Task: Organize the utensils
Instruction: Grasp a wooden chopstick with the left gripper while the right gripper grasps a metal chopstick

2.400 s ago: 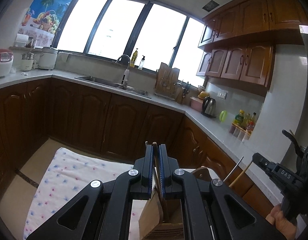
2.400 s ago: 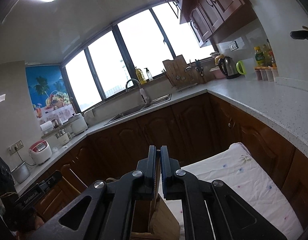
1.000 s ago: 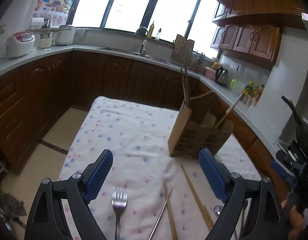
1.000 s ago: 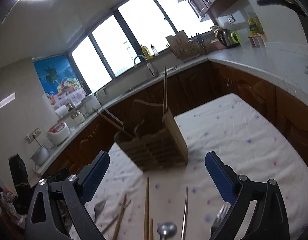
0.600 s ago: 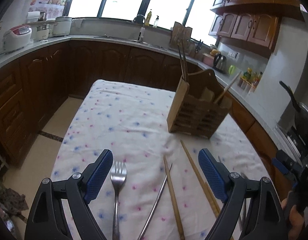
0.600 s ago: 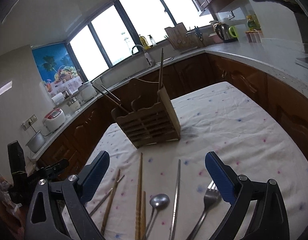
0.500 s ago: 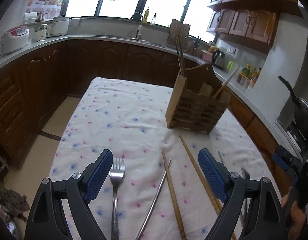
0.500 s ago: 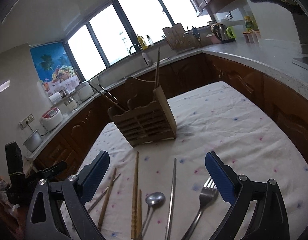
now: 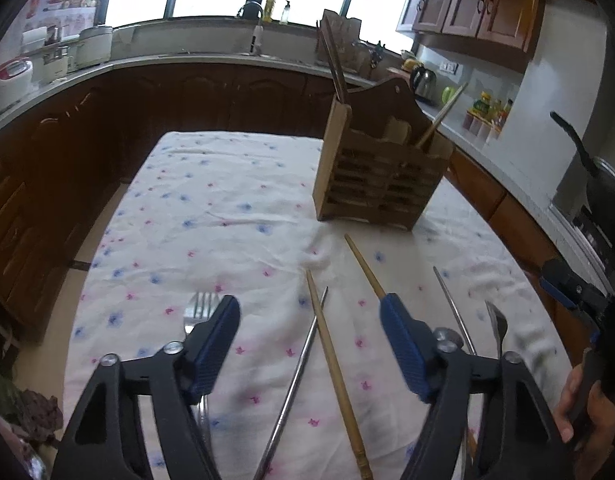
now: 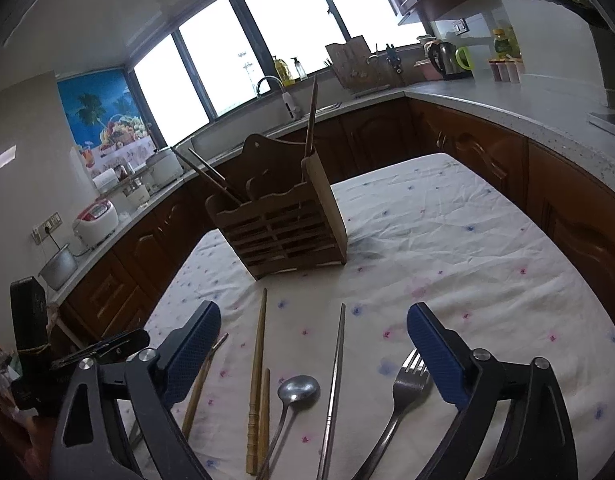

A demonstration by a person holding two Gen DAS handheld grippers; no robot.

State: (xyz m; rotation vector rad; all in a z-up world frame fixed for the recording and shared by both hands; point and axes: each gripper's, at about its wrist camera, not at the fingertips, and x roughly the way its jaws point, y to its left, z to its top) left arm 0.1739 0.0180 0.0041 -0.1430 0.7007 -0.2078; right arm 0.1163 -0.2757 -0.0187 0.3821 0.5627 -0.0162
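A wooden slatted utensil holder (image 9: 377, 184) (image 10: 283, 232) stands on the flowered tablecloth with chopsticks sticking up from it. In front of it lie a fork (image 9: 199, 308) (image 10: 403, 396), a metal chopstick (image 9: 299, 380) (image 10: 335, 376), wooden chopsticks (image 9: 335, 364) (image 10: 259, 360) and a spoon (image 10: 297, 390) (image 9: 497, 326). My left gripper (image 9: 309, 344) is open and empty above the metal and wooden chopsticks. My right gripper (image 10: 313, 354) is open and empty above the spoon and metal chopstick.
The table's cloth (image 9: 211, 208) (image 10: 447, 240) has dark wood cabinets and a counter around it, with a kettle (image 10: 447, 58), rice cookers (image 10: 95, 220) and a sink (image 9: 251, 46). The other gripper and hand show at the edge (image 9: 587, 308) (image 10: 31, 344).
Both grippers were shut on chopsticks over the holder, then opened and drew back and down toward the utensils lying on the cloth. The chopsticks stay standing in the holder.
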